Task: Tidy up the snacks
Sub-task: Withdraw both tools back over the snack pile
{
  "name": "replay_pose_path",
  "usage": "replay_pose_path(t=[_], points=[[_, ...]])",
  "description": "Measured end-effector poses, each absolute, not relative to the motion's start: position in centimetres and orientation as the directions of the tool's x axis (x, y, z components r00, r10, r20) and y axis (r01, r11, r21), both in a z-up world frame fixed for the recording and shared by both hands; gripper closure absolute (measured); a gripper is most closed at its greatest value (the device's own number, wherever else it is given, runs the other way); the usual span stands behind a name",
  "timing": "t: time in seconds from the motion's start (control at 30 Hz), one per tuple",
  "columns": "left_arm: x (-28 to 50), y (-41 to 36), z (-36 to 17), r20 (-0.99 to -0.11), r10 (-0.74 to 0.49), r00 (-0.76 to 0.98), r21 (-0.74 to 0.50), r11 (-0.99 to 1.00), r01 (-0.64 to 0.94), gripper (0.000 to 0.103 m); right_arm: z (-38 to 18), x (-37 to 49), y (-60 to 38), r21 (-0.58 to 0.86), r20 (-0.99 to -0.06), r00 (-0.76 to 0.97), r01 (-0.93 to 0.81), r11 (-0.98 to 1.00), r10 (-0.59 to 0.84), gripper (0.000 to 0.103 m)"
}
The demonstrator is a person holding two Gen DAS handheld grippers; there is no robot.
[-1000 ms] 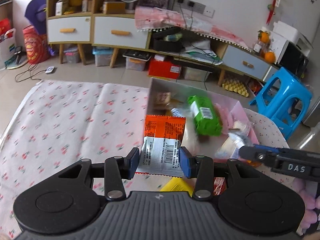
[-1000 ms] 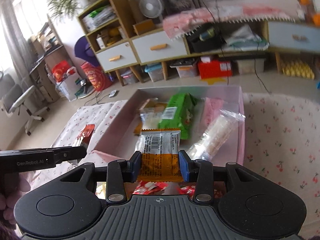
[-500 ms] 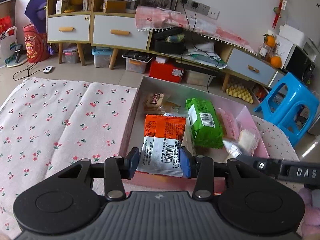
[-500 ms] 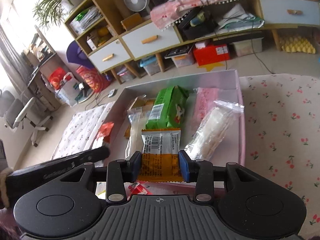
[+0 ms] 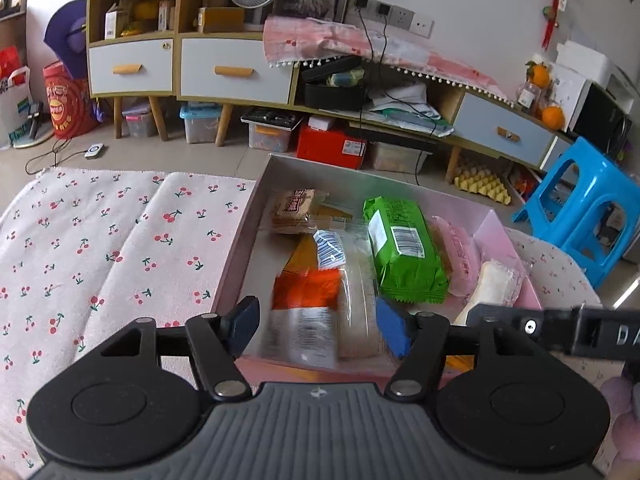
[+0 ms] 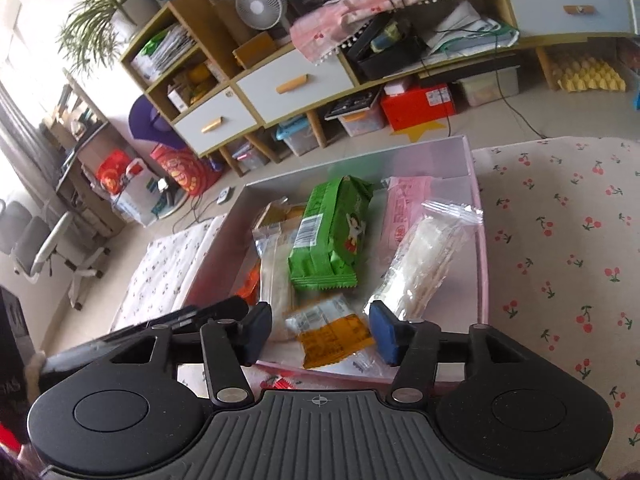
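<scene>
Both grippers now let go of the packets they clamped in the earlier frames. The left gripper [image 5: 318,326] has its jaws opening, and the orange-and-silver packet [image 5: 306,312] drops free between them, blurred, into the pink box [image 5: 494,222]. The right gripper [image 6: 320,330] opens too, its orange packet [image 6: 330,330] now lying loose at the box's near edge, touching neither pad

The table [image 5: 120,248] is covered by a cherry-print cloth [image 6: 560,240]. A shallow pink box [image 6: 482,256] rests directly on the cloth. A small red-and-white wrapper [image 6: 280,382], possibly a snack packet, lies beside the box's near wall.
</scene>
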State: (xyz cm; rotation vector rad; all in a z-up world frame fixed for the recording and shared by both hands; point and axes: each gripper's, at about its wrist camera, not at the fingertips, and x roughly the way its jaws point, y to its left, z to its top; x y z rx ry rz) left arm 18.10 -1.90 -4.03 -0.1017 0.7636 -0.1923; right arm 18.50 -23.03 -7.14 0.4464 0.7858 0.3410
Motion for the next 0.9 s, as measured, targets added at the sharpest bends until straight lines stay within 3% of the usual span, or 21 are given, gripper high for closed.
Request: replay_pose_path(t=[0.3, 0.67, 0.9], points=[[16.6, -1.6, -3.2, -0.685, -0.187, 0.704, -0.119, 0.982, 0.145, 0.029, -6.1, 17.4, -23.3, 0.485, -0.603, 0.670, -0.124, 0.866, 0.434, 0.042], [14.1, -0.1, -2.0, -0.714, -0.154, 0.682, -0.076, 0.987, 0.143, 0.016, -3.2, 14.6, -23.0, 0.447, -0.591, 0.688, -0.156, 0.881, 0.422, 0.024], [12.3, 0.3, -3.5, -0.785, -0.155, 0.600, -0.092, 0.987, 0.135, 0.010, -2.8, 12.5, -22.7, 0.335, -0.626, 0.695, -0.170, 0.927, 0.354, 0.022]])
